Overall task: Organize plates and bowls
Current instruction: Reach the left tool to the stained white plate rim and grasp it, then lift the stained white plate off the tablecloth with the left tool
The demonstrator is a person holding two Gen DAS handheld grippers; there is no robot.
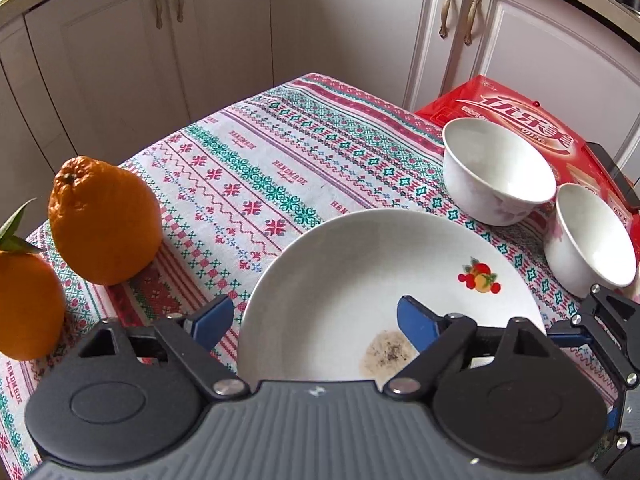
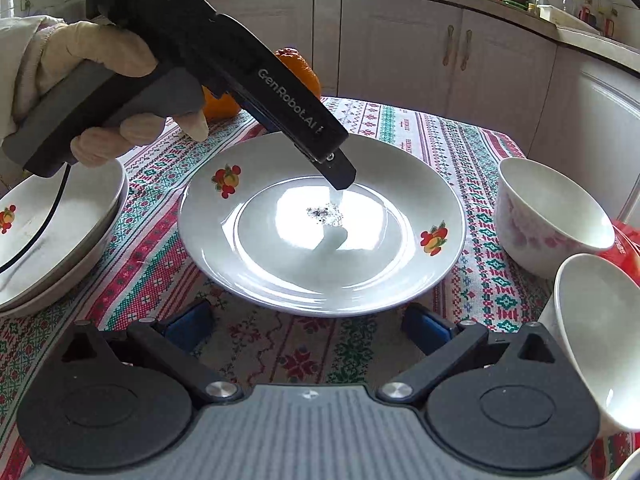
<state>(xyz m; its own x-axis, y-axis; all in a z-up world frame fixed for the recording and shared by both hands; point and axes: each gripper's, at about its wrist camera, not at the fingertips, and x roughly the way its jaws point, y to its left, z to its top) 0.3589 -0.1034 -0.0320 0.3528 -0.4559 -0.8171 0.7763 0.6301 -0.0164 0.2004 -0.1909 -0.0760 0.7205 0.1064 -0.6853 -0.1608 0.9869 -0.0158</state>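
A white plate with fruit prints (image 2: 320, 236) lies on the patterned tablecloth, with a dark crumb stain at its centre. In the left wrist view my left gripper (image 1: 314, 322) is open, its jaws straddling the plate's left rim (image 1: 340, 280), one finger outside, one over the dish. My right gripper (image 2: 316, 326) is open and empty, just in front of the plate's near edge. Two white bowls (image 1: 496, 172) (image 1: 588, 240) stand to the right of the plate. Stacked plates (image 2: 56, 236) sit at the left in the right wrist view.
Two oranges (image 1: 106, 220) (image 1: 24, 304) stand on the table's left side. A red package (image 1: 516, 120) lies behind the bowls at the right. White kitchen cabinets (image 1: 320, 20) stand beyond the table. The tablecloth (image 1: 248, 168) covers the table.
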